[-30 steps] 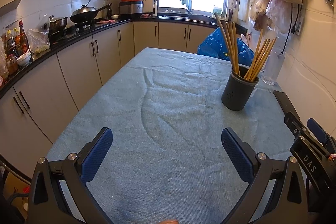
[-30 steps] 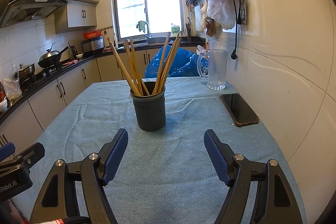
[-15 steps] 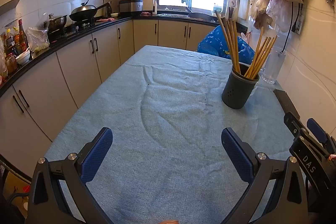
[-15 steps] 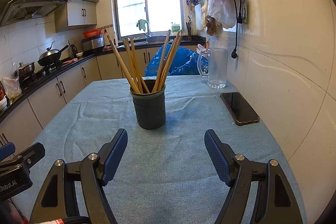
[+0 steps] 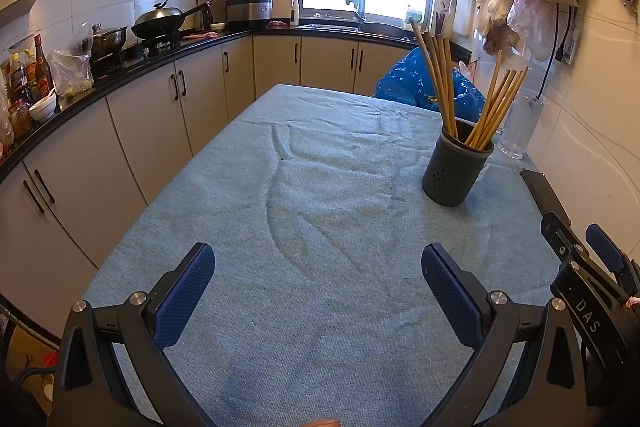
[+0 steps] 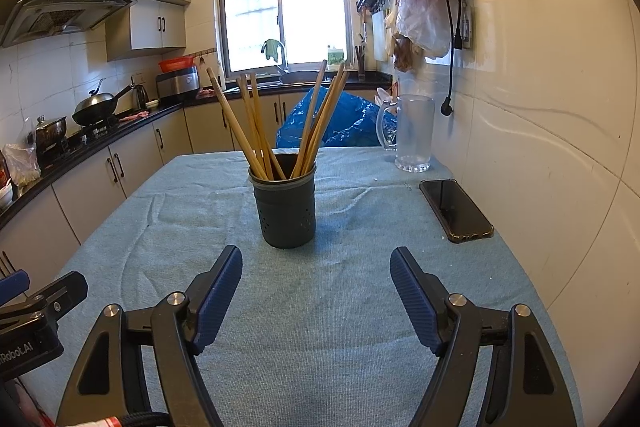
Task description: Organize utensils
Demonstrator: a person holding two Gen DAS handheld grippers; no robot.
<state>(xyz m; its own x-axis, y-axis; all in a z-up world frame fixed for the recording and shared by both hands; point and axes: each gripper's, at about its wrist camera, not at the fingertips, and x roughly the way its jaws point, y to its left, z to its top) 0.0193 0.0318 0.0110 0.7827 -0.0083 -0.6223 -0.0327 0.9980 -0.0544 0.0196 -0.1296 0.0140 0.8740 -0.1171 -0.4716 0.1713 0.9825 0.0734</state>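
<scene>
Left wrist view: left gripper [image 5: 318, 261] jaws wide, nothing between them, over bare teal tablecloth [image 5: 320, 211]. Dark holder [image 5: 456, 171] stands upright well ahead and to the right of the jaws, outside their gap. Chopsticks [image 5: 468, 95] inside it lean in two bunches; exact count unclear.

Right wrist view: right gripper [image 6: 316, 267] jaws wide, empty. One holder [image 6: 286, 211] just ahead, roughly centred on the gap, not touching. About eight chopsticks [image 6: 280, 123]. One phone [image 6: 456, 209] and one glass pitcher [image 6: 414, 133] to the right.
</scene>
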